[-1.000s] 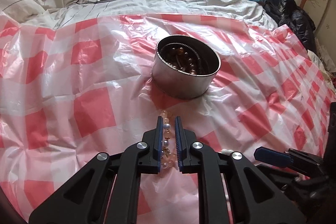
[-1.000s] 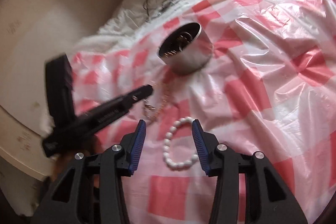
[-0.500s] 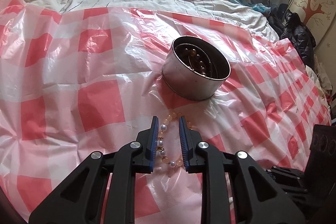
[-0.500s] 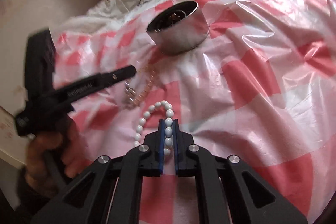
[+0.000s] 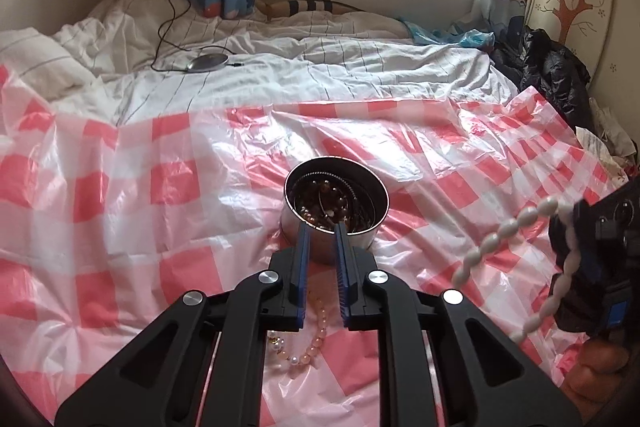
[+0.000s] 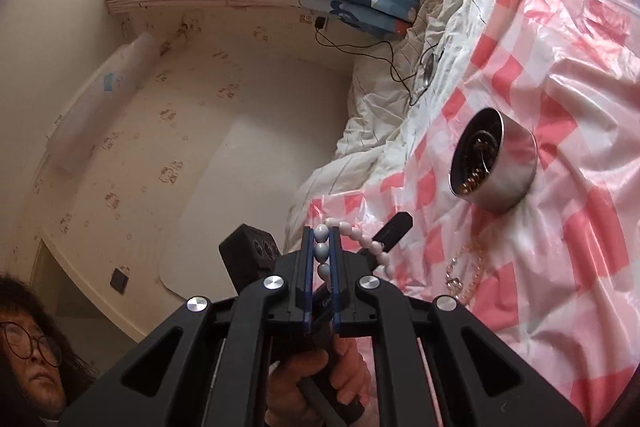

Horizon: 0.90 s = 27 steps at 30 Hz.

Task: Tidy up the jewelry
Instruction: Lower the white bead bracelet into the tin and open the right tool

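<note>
A round metal tin (image 5: 335,211) with dark bead jewelry inside stands on the red-and-white checked plastic sheet (image 5: 120,211); it also shows in the right wrist view (image 6: 494,167). A peach-and-pearl bead necklace (image 5: 310,343) lies on the sheet below my left gripper (image 5: 321,227), which is open, empty and raised just in front of the tin. My right gripper (image 6: 322,231) is shut on a white bead bracelet (image 6: 322,251) and holds it up in the air; the bracelet hangs at the right of the left wrist view (image 5: 516,267).
White striped bedding (image 5: 320,67) lies beyond the sheet, with a cable and a round grey charger (image 5: 208,62). Dark clothes (image 5: 556,75) pile at the right by the wall. The person's hand (image 6: 320,375) holds the left gripper's handle.
My right gripper has lifted the white bracelet off the sheet and tilted sideways. My left gripper has risen off the peach necklace, empty, toward the tin.
</note>
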Tool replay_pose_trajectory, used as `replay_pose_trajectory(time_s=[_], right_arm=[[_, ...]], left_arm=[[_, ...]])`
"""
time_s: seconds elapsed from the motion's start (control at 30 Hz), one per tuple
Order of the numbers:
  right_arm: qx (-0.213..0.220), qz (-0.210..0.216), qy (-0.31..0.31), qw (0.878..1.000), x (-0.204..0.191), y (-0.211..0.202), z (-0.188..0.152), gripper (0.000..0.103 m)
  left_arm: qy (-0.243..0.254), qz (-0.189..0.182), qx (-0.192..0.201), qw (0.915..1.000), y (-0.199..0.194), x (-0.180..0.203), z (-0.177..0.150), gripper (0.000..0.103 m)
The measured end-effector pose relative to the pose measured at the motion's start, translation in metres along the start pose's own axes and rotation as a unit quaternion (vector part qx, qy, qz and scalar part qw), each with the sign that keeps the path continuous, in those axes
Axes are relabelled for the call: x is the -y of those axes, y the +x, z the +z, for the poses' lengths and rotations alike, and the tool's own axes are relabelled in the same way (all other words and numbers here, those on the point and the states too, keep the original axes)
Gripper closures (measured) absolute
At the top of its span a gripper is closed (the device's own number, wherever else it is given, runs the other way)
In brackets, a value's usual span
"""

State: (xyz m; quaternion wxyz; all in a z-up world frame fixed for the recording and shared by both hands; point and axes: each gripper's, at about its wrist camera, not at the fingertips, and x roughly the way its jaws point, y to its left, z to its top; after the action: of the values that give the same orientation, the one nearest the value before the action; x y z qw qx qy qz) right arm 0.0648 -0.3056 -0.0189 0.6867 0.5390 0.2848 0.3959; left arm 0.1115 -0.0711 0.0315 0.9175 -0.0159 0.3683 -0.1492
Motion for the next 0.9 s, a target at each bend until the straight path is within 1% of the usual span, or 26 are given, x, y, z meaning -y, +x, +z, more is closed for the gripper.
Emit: replay_pose_trajectory(time_s=[0.17, 0.27, 0.47, 0.7, 0.8, 0.87, 0.9], right_arm=[[0.010, 0.010, 0.004, 1.000, 0.003, 0.002, 0.036, 0.095], [0.015, 0.004, 0.011, 1.000, 0.009, 0.006, 0.046, 0.095], [0.011, 0.004, 0.009, 1.000, 0.010, 0.006, 0.049, 0.095], [0.009, 0.009, 0.008, 1.000, 0.010, 0.007, 0.050, 0.094], [0.008, 0.009, 0.008, 1.000, 0.010, 0.008, 0.052, 0.094], [0.010, 0.008, 0.007, 1.000, 0.011, 0.010, 0.055, 0.094], [0.011, 0.007, 0.006, 1.000, 0.012, 0.012, 0.057, 0.094]], left_arm=[[0.024, 0.015, 0.015, 0.9995, 0.001, 0.016, 0.006, 0.091], [0.033, 0.018, 0.021, 0.9991, 0.001, 0.022, 0.009, 0.091], [0.046, 0.024, 0.035, 0.9980, 0.000, 0.033, 0.012, 0.091], [0.057, 0.031, 0.042, 0.9970, 0.003, 0.042, 0.012, 0.091], [0.050, 0.021, 0.048, 0.9974, 0.006, 0.042, 0.018, 0.091], [0.032, 0.000, 0.054, 0.9980, 0.011, 0.038, 0.027, 0.091], [0.018, -0.013, 0.049, 0.9986, 0.017, 0.033, 0.032, 0.091]])
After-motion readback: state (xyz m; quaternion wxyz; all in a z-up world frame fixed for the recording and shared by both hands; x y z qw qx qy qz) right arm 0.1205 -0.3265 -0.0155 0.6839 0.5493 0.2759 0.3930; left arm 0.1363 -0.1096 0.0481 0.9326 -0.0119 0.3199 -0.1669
